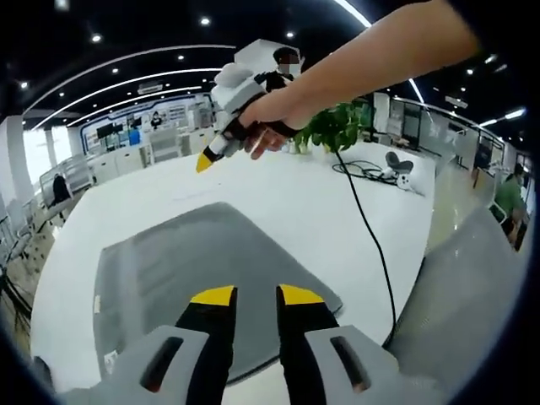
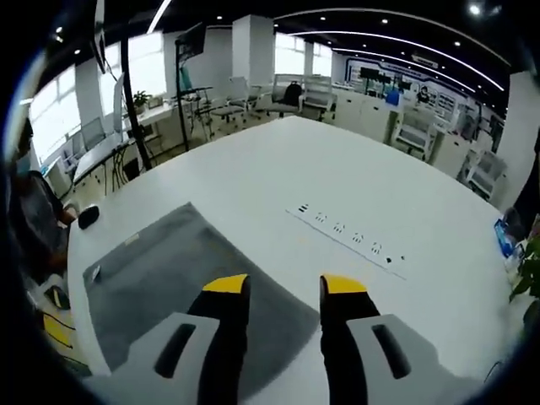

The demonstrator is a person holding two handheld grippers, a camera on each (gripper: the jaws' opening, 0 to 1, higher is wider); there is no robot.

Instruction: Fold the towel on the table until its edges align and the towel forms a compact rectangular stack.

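Left gripper view is showing the grey towel [image 1: 194,278] lying flat on the white table [image 1: 321,211], both grippers hovering open-jawed and empty, so each should be pinching one near corner squarely before folding.

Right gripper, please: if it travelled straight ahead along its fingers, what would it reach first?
Most likely the grey rectangular cloth towel lying flat on the white table: the right gripper is open above its near edge. Depth is unclear, so it might pass over onto bare tabletop.
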